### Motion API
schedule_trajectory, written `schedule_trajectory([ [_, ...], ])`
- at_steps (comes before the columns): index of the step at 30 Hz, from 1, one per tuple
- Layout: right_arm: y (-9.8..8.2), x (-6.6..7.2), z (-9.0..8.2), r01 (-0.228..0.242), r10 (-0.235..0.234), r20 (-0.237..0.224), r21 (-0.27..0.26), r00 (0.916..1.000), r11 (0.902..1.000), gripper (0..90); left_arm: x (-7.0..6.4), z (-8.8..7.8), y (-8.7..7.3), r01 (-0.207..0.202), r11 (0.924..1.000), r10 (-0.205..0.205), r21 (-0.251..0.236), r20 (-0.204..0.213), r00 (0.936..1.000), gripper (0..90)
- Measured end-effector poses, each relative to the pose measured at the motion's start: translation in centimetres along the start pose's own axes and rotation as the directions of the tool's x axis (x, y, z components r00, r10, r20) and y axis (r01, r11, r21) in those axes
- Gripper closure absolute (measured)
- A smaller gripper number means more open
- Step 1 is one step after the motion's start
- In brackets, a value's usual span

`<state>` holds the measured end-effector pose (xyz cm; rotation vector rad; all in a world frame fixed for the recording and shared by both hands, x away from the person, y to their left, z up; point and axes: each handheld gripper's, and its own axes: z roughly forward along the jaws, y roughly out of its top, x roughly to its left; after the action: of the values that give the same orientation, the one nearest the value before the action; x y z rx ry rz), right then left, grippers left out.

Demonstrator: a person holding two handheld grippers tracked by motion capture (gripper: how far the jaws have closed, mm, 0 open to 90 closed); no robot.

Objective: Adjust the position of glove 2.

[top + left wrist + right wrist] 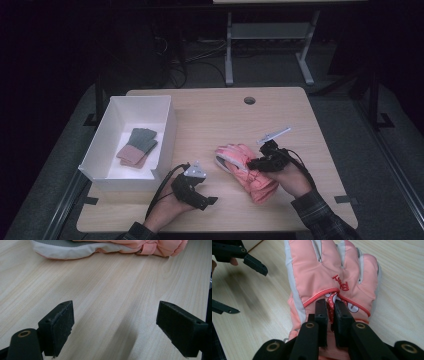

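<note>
A pink padded glove [260, 187] with grey-white trim lies flat on the wooden table, right of centre. My right gripper [253, 163] rests on its back. In the right gripper view the glove [317, 272] points its fingers away from me, and the right gripper [331, 305] pinches a red dotted bow on the glove's back between nearly closed jaws. My left gripper [206, 201] sits low near the table's front edge, left of the glove, jaws wide apart. The left gripper [116, 315] has bare wood between its jaws, with the glove [125, 246] beyond them.
A white open box [167, 135] stands on the table's left side with folded grey and pink cloths [137, 147] inside. A round cable hole [249, 100] sits near the far edge. Another table's legs [229, 50] stand beyond on the dark floor.
</note>
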<state>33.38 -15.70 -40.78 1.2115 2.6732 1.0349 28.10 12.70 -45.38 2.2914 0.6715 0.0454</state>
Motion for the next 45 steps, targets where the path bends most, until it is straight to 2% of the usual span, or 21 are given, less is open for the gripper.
schedule_trajectory([
  [2,0.0,0.0,-0.1,0.008,-0.008,-0.002,-0.013,1.0,0.9999,78.0,0.0,-0.1,0.0,-0.004,1.0,0.004,0.001,-0.001,1.0,14.5],
  [4,0.0,0.0,-0.6,0.004,-0.005,-0.024,-0.038,0.9997,0.9993,74.6,0.1,-0.2,0.0,-0.016,0.9999,0.016,0.003,-0.006,0.9999,15.4],
  [8,0.0,-0.1,-1.9,0.021,-0.024,-0.035,-0.089,0.9991,0.9958,67.8,0.1,-0.5,0.0,0.007,0.9999,-0.007,-0.014,0.006,1.0,23.8],
  [11,0.0,-0.4,-3.0,0.023,-0.03,-0.042,-0.141,0.9987,0.9897,68.0,0.1,-0.8,0.1,0.011,0.9996,-0.011,-0.026,0.019,0.9998,36.4],
  [12,0.0,-0.6,-3.8,0.025,-0.031,-0.032,-0.172,0.999,0.9847,74.4,0.1,-0.9,0.1,0.011,0.9997,-0.01,-0.024,0.028,0.9995,48.0],
  [13,0.0,-0.6,-3.8,0.025,-0.031,-0.032,-0.172,0.999,0.9847,74.4,0.1,-1.0,0.1,0.015,0.9995,-0.014,-0.027,0.035,0.9993,48.0],
  [14,-0.1,-0.8,-4.2,0.033,-0.038,-0.021,-0.184,0.9991,0.9823,81.6,0.2,-1.1,0.2,0.02,0.9995,-0.019,-0.024,0.04,0.999,52.4],
  [15,-0.3,-1.0,-4.5,0.045,-0.047,-0.004,-0.194,0.9989,0.98,87.7,0.1,-1.2,0.2,0.021,0.9995,-0.02,-0.022,0.051,0.9985,60.1],
  [16,-0.4,-1.3,-4.7,0.045,-0.046,0.0,-0.195,0.9989,0.9798,90.0,0.1,-1.3,0.3,0.019,0.9996,-0.018,-0.02,0.058,0.9982,67.5],
  [18,-0.7,-1.9,-5.2,0.048,-0.046,0.014,-0.2,0.9988,0.9787,90.0,0.0,-1.5,0.6,0.015,0.9997,-0.014,-0.02,0.068,0.9976,82.3],
  [19,-0.9,-2.2,-5.4,0.054,-0.051,0.019,-0.201,0.9985,0.9782,90.0,-0.1,-1.5,0.7,0.015,0.9996,-0.013,-0.024,0.066,0.9978,86.7],
  [20,-1.4,-2.9,-5.7,0.069,-0.061,0.045,-0.197,0.9971,0.9779,90.0,-0.2,-1.6,0.8,0.012,0.9997,-0.01,-0.021,0.063,0.998,89.7],
  [22,-1.8,-3.3,-5.8,0.072,-0.063,0.055,-0.194,0.9965,0.9784,90.0,-0.2,-1.6,1.2,-0.009,0.9998,0.01,-0.018,0.045,0.9989,89.7],
  [24,-2.7,-4.0,-5.8,0.095,-0.08,0.086,-0.183,0.9931,0.9786,90.0,-0.3,-1.3,1.6,-0.02,0.9998,0.02,-0.01,0.037,0.9991,89.7],
  [26,-3.6,-4.6,-5.5,0.111,-0.094,0.106,-0.16,0.9898,0.9809,90.0,-0.3,-0.8,2.0,-0.017,0.9998,0.017,-0.003,0.031,0.9994,89.7],
  [28,-4.6,-5.2,-5.2,0.097,-0.082,0.103,-0.153,0.9913,0.9834,90.0,-0.1,-0.3,2.5,-0.015,0.9999,0.015,-0.004,0.026,0.9996,89.7],
  [32,-6.4,-6.0,-4.8,0.046,-0.036,0.066,-0.143,0.9971,0.9887,90.0,0.2,0.9,3.5,-0.033,0.9994,0.033,0.006,0.023,0.9992,89.7],
  [35,-7.2,-6.5,-4.6,0.026,-0.018,0.06,-0.126,0.9981,0.9917,90.0,0.5,2.0,4.5,-0.023,0.9997,0.023,0.004,0.033,0.9992,89.7],
  [39,-7.9,-6.8,-3.9,0.024,-0.021,0.041,-0.094,0.9989,0.9953,90.0,0.7,3.5,5.7,-0.03,0.9996,0.03,-0.002,0.047,0.9984,89.7],
  [43,-7.9,-7.0,-3.0,0.025,-0.024,0.019,-0.075,0.9995,0.9969,90.0,0.6,4.4,6.0,-0.021,0.9998,0.021,-0.007,0.056,0.9982,89.7],
  [45,-7.8,-6.8,-2.6,0.038,-0.038,-0.005,-0.072,0.9993,0.9967,90.0,0.5,4.6,5.9,-0.042,0.9991,0.041,0.004,0.052,0.9978,89.7],
])
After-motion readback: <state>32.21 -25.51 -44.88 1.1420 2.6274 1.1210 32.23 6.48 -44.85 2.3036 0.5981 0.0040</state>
